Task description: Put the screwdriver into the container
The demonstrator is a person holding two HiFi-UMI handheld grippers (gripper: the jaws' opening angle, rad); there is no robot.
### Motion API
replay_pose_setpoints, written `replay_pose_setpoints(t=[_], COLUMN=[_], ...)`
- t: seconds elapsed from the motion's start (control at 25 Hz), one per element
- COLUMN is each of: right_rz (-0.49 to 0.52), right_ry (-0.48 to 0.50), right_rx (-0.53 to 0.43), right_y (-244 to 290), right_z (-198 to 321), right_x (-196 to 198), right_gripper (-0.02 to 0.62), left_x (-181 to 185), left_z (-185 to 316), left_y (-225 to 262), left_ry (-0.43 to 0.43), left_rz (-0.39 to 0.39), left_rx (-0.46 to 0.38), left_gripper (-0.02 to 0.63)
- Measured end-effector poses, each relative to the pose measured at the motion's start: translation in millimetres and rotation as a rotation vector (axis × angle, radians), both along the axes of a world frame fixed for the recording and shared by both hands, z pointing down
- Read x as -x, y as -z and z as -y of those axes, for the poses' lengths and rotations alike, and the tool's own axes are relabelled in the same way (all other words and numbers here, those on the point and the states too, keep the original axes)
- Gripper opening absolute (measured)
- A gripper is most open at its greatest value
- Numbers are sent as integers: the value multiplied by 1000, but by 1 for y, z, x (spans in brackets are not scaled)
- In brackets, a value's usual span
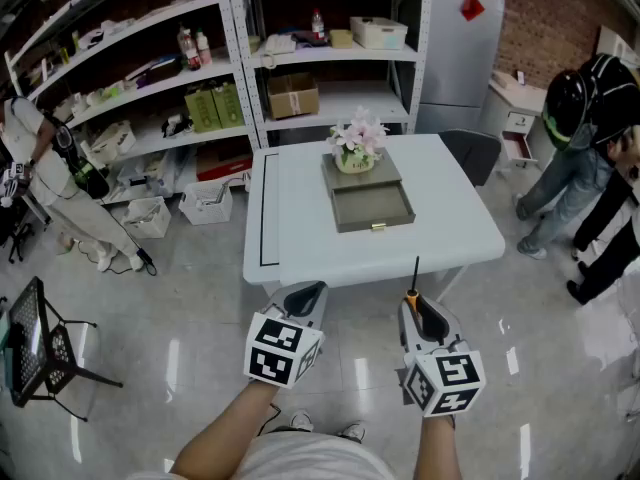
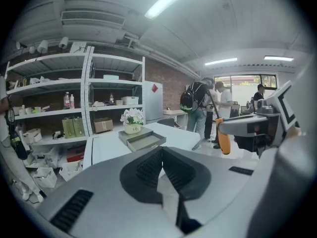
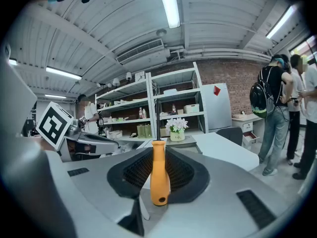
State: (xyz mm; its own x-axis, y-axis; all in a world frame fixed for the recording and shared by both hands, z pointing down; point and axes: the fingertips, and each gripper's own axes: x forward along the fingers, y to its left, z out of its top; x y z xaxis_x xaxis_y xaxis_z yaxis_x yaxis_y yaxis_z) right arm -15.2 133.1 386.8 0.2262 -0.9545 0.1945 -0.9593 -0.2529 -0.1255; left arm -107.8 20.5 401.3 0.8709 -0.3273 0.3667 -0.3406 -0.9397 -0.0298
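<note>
My right tool (image 1: 420,314) is clamped on the screwdriver (image 3: 158,177) by its orange handle, shaft pointing straight ahead at the container (image 1: 372,206), well beyond, mid-worktop (image 1: 300,238). Left tool (image 2: 162,156) is closed and empty.

Desk (image 1: 290,228) from three angles: the head view looks steeply down on it from high up, short of its near edge. The left gripper view and right gripper view face it low and level from that side. All share its container (image 1: 372,206).
</note>
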Motion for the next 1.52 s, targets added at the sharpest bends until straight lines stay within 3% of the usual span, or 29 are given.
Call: replay_pose_setpoints(t=[0.48,0.84,1.52], right_rz=[31,50,44], right_ry=[55,78,84], right_rx=[6,1,59], right_y=[-7,-15,-31], right_z=[-18,-9,93], right_x=[-24,-47,-116], right_gripper=[81,81,80], left_x=[-27,-48,-111], left_z=[-22,-12,99], left_y=[1,-8,-29], left_ry=[36,61,80], left_rz=[6,17,30], left_rx=[0,8,60], left_gripper=[5,5,5])
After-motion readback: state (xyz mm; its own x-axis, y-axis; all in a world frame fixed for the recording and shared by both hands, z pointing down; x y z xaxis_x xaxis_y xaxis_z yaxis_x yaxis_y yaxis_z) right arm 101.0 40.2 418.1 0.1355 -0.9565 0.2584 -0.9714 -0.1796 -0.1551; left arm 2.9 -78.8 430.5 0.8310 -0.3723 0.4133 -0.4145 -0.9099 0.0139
